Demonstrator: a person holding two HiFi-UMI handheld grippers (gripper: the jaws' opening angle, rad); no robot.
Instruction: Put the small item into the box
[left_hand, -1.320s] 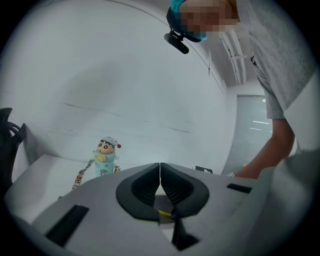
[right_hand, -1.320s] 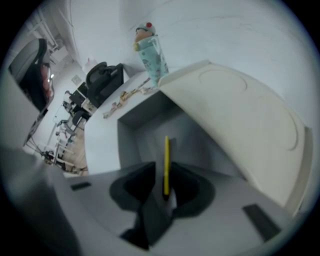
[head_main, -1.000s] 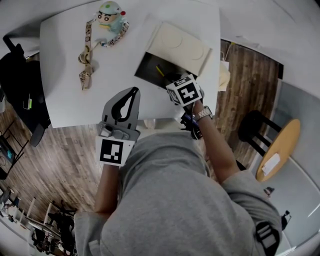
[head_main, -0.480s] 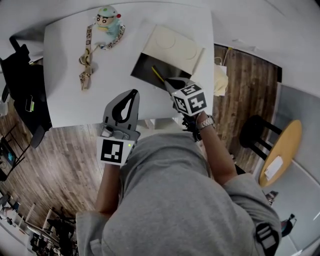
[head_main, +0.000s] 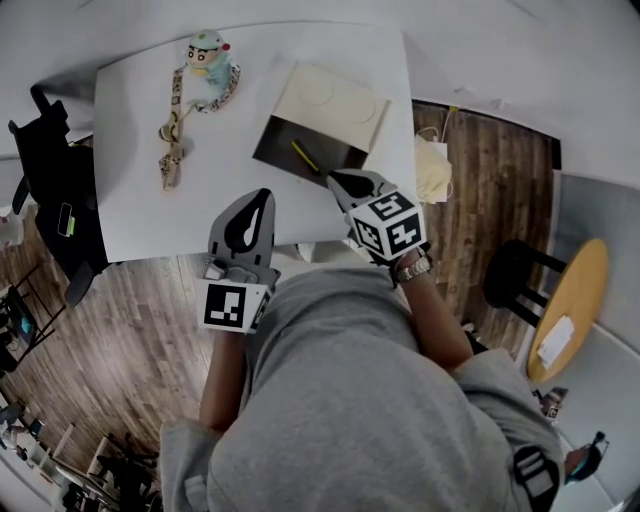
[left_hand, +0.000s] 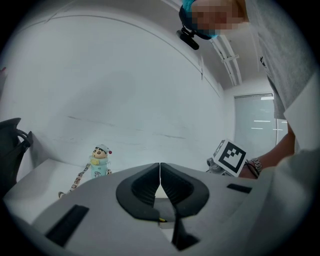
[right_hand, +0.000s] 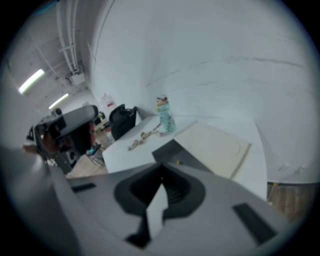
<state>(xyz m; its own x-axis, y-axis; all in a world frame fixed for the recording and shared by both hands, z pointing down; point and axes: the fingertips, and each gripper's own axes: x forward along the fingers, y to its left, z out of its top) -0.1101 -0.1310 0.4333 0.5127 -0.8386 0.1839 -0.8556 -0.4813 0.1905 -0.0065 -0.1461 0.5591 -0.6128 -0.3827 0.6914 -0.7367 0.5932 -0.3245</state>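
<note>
A flat box (head_main: 298, 163) with a dark inside lies on the white table (head_main: 130, 200), its cream lid (head_main: 330, 100) folded back. A thin yellow item (head_main: 305, 157) lies inside the box. My right gripper (head_main: 333, 177) is shut and empty, its tip just at the box's near edge. In the right gripper view the box (right_hand: 172, 149) and the yellow item (right_hand: 178, 162) show right past the shut right gripper (right_hand: 161, 176). My left gripper (head_main: 264, 193) is shut and empty over the table's near edge, left of the box. The left gripper (left_hand: 160, 172) faces the back wall.
A small doll figure (head_main: 208, 55) with a patterned lanyard (head_main: 172, 130) lies at the table's far left; the doll (left_hand: 100, 161) also shows in the left gripper view. A black chair (head_main: 45, 170) stands left of the table, a stool (head_main: 520, 275) and a round wooden table (head_main: 570, 310) to the right.
My right gripper has drawn back from over the box toward the table's near edge. The yellow item stays in the box. The left gripper has barely moved.
</note>
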